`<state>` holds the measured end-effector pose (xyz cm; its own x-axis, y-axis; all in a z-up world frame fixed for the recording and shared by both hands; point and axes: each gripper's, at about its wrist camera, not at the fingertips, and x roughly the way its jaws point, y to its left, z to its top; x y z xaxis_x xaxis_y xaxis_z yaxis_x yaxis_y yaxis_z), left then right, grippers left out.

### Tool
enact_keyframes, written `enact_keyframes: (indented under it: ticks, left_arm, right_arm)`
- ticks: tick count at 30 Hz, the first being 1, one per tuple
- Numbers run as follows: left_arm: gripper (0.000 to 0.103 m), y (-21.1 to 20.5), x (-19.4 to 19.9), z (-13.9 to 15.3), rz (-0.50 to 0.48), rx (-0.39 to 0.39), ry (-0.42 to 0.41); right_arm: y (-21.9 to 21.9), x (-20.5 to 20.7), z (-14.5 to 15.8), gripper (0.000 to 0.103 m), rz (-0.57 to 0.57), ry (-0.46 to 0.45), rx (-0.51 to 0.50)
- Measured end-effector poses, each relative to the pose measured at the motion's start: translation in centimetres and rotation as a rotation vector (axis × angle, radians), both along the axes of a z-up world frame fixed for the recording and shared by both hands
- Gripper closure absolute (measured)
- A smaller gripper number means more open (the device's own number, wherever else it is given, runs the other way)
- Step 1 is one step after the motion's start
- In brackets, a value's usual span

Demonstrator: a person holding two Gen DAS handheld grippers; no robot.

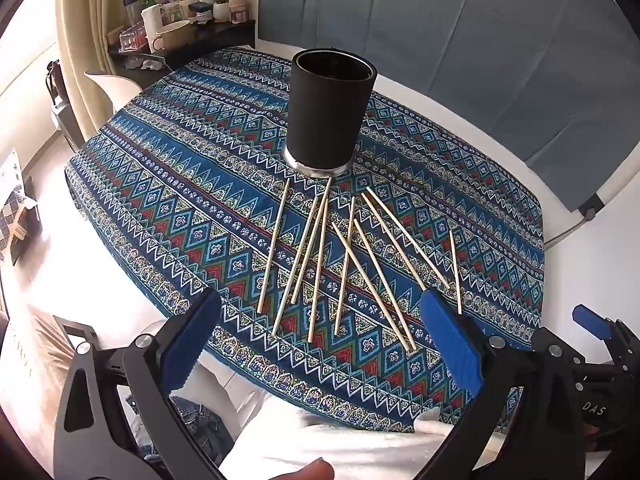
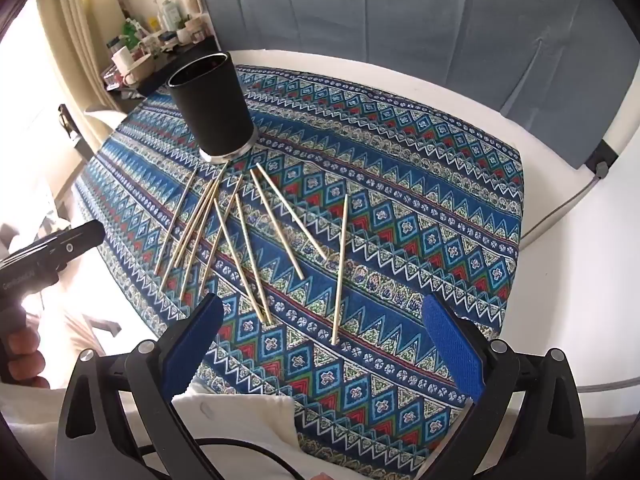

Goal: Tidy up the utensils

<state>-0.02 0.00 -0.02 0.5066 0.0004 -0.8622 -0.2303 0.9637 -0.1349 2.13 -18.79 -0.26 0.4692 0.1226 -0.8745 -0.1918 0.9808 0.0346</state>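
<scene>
Upright near the far edge of the patterned cloth (image 1: 160, 184): a black cup (image 1: 332, 108), dark inside, contents impossible to tell. Fanned flat toward the near edge: thin wooden sticks (image 1: 320, 264), none in the cup. Spread wide and holding nothing: left gripper (image 1: 320, 344) and right gripper (image 2: 324, 344).
</scene>
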Motion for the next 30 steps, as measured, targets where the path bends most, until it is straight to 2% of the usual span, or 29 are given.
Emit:
enact_keyframes:
  ticks: [5,6,7,13,30]
  left_arm:
    - [0.006,0.5,0.1,-0.1,-0.007,-0.002,0.003]
    - [0.006,-0.4,0.1,0.0,0.003,0.033,0.009]
    - [0.006,-0.4,0.2,0.0,0.004,0.035,0.01]
    - [0.006,0.2,-0.1,-0.5,0.014,0.013,0.011]
    - [0.006,0.2,-0.1,-0.5,0.013,0.014,0.01]
  right_arm:
    - [-0.3,-0.1,-0.5,0.008,0.012,0.002,0.011]
    - [-0.2,-0.1,-0.5,0.008,0.018,0.003,0.007]
    - [0.0,0.1,-0.1,0.008,0.017,0.005,0.006]
    - [0.4,0.7,0.3,0.008,0.015,0.013,0.005]
    - [-0.3,0.2,-0.2,0.008,-0.006,0.004,0.001]
